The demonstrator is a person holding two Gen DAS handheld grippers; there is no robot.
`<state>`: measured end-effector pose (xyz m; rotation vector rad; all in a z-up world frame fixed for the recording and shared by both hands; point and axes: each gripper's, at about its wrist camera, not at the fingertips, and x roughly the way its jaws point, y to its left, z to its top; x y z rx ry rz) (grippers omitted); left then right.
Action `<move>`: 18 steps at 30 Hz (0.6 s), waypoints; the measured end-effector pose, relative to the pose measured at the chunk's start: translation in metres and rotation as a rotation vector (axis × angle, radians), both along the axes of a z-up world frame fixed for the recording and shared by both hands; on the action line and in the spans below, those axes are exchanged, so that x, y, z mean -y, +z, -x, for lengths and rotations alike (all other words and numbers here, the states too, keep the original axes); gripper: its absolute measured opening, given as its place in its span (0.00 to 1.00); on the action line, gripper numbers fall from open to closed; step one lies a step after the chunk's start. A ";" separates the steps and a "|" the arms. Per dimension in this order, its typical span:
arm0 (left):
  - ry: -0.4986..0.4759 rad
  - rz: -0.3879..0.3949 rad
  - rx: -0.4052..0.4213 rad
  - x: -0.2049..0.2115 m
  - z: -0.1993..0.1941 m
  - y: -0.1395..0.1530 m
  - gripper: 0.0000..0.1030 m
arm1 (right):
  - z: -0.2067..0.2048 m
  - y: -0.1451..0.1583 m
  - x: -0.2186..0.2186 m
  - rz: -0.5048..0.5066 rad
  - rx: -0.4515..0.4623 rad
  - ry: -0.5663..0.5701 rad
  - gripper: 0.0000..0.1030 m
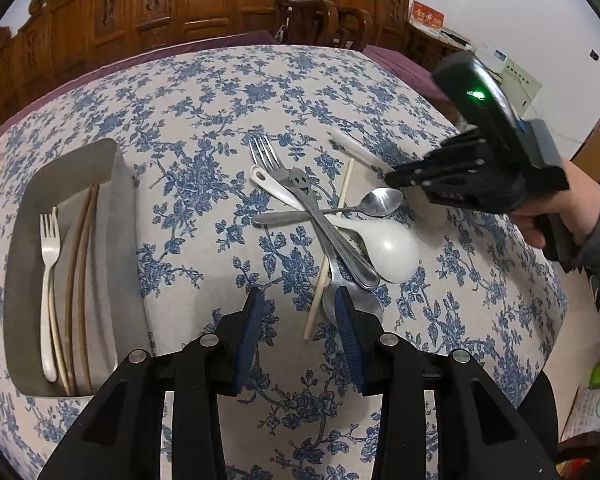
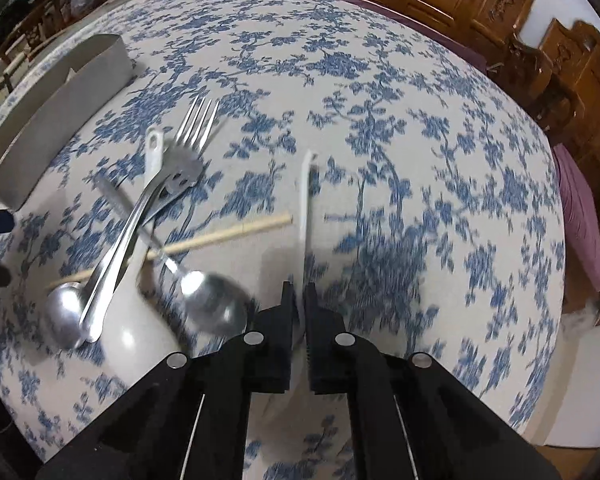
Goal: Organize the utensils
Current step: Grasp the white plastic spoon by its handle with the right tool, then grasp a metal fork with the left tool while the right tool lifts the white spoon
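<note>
My left gripper [image 1: 298, 300] hangs with its blue-padded fingers spread wide and nothing between them, low over the near edge of the utensil pile on the blue-flowered tablecloth [image 1: 204, 120]. My right gripper [image 2: 299, 300] has its jaws drawn in narrow around the near end of a white spoon handle [image 2: 305, 200], which runs straight away from me between the fingertips; the frame is blurred there, so I cannot say how firmly the pads press it. From the left wrist camera that right gripper [image 1: 396, 179] sits at the far right of the pile, just by the white handle [image 1: 356, 148]. The pile itself lies in the middle of the table: a steel fork [image 1: 266, 156] pointing away, a grey smiley-face utensil [image 1: 302, 180] crossing a white ladle [image 1: 388, 246], a steel spoon [image 1: 380, 202] lying across to the right, a pale chopstick [image 1: 328, 256] slanting through underneath, and another steel spoon bowl [image 1: 328, 300] at the near end, touching my left gripper's right finger in the picture. Well apart to the left stands the grey tray [image 1: 20, 216], holding a white fork [image 1: 48, 272], a pale chopstick alongside it, and a pair of brown chopsticks [image 1: 82, 264] lying lengthwise
</note>
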<state>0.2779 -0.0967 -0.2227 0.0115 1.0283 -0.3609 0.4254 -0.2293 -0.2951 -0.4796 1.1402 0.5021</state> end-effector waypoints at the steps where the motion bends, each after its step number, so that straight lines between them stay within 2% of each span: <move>1: 0.000 0.003 -0.001 0.001 0.000 -0.001 0.34 | 0.006 0.003 0.004 -0.015 0.001 -0.012 0.06; 10: -0.006 0.035 -0.005 0.017 -0.020 -0.006 0.34 | 0.064 0.027 0.038 -0.203 0.071 -0.208 0.06; 14: -0.001 0.052 -0.026 0.025 -0.035 -0.013 0.34 | 0.097 0.029 0.048 -0.239 0.093 -0.270 0.06; 18: 0.011 0.037 -0.045 0.034 -0.049 -0.025 0.34 | 0.115 0.027 0.055 -0.261 0.096 -0.327 0.06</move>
